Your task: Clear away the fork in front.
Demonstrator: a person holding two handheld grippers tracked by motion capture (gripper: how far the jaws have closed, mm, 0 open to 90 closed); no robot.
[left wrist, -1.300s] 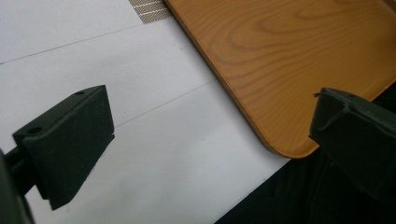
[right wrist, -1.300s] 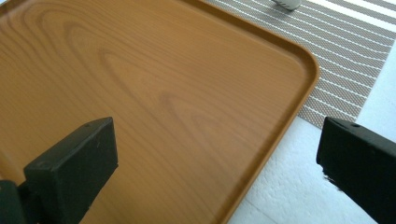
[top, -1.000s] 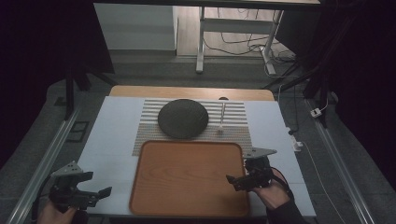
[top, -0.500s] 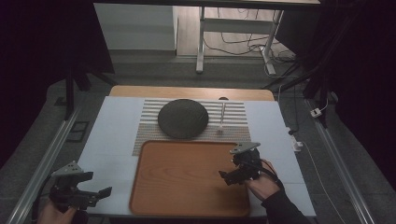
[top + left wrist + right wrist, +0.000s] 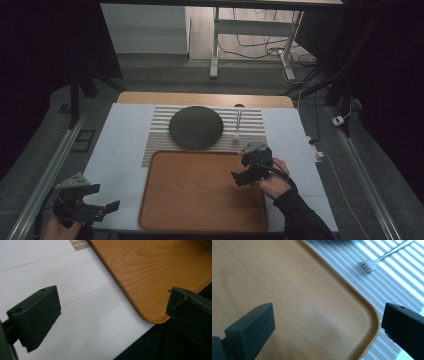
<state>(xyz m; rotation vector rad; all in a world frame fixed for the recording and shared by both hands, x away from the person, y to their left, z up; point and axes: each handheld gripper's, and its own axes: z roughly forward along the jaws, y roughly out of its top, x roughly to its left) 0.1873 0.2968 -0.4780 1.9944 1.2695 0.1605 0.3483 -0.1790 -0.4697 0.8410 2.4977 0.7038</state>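
reaching over the tray toward the fork

moving up and in, the right tool (image 5: 248,170) now hangs over the far right corner of the wooden tray (image 5: 190,200). a second ago it sat lower, by the tray's right edge near the person. half a second ago it was already part of the way. so the right hand is on its way to something.

the nearest thing ahead of it is the white fork (image 5: 238,124). the fork lies flat on the striped mat (image 5: 252,120), just past the tray's far edge, with its prongs toward the tray. the right tool's own camera shows the fork (image 5: 384,257) up ahead, beyond the tray corner (image 5: 372,315). the right tool is not touching it yet. its jaws are spread wide with nothing between them.

the dark round plate (image 5: 195,126) sits on the same mat, left of the fork. it has not moved.

the left tool (image 5: 85,205) has stayed put at the near left corner of the white counter (image 5: 120,145). its jaws are spread too, and it holds nothing. its camera sees the tray's near corner (image 5: 147,315).

i think the fork is the next thing to be picked up. the tray is bare, so the fork and plate may be meant to go on it.
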